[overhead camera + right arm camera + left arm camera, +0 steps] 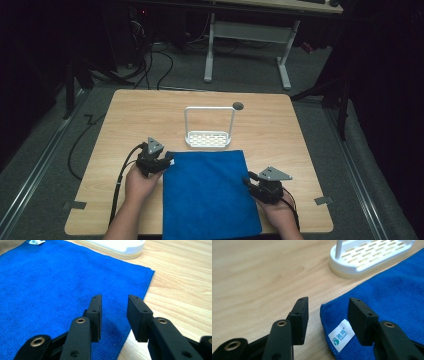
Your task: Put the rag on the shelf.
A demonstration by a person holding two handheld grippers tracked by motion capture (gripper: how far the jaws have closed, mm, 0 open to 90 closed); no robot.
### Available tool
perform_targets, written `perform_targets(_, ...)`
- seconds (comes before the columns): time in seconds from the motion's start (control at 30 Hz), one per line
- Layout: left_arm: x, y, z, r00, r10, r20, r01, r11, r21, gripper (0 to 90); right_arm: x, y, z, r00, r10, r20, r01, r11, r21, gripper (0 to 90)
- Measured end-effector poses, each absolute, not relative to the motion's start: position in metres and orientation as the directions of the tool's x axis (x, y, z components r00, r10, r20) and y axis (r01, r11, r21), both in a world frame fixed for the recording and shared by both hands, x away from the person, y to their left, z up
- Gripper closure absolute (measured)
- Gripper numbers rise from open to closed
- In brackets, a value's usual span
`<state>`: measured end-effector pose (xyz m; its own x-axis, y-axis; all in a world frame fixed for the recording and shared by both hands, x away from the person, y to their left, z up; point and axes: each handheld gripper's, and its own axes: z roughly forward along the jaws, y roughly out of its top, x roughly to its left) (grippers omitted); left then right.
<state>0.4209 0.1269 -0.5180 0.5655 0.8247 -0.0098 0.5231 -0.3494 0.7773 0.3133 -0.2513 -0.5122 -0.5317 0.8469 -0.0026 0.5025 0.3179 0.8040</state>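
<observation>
A blue cloth (pixel 210 192) lies flat on the wooden table, reaching its near edge. Its far left corner with a white tag (pixel 341 335) sits between the jaws of my left gripper (pixel 328 307), which is open and low over the table. The left gripper (pixel 167 161) sits at that corner in the high view. My right gripper (pixel 113 304) is open over the cloth's right edge (pixel 140 300), one jaw above cloth, the other above wood. It is at the cloth's right side (pixel 248 181) in the high view. A white slotted rack (pixel 208 139) with a tall handle stands just beyond the cloth.
A small dark round hole (pixel 238 105) marks the table near the far edge. Bare wood lies left and right of the cloth. Cables trail from both grippers off the near edge. A white desk frame (pixel 247 45) stands on the floor beyond.
</observation>
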Motion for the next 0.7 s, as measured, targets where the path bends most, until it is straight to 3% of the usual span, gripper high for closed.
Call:
perform_targets(0.3, 0.427, 0.133, -0.524, 0.574, 0.816, -0.064, 0.527, -0.309, 0.792, 55.4, 0.314, -0.252, -0.504, -0.501, 0.866, 0.01, 0.485, 0.27, 0.832, 55.6)
perform_targets(0.43, 0.431, 0.139, -0.53, 0.563, 0.819, -0.112, 0.547, -0.268, 0.793, 61.4, 0.322, -0.247, -0.502, -0.477, 0.879, 0.0, 0.491, 0.267, 0.829, 49.9)
perform_targets(0.7, 0.434, 0.146, -0.531, 0.565, 0.802, -0.192, 0.562, -0.204, 0.801, 70.1, 0.343, -0.245, -0.504, -0.45, 0.893, -0.026, 0.52, 0.285, 0.805, 47.8)
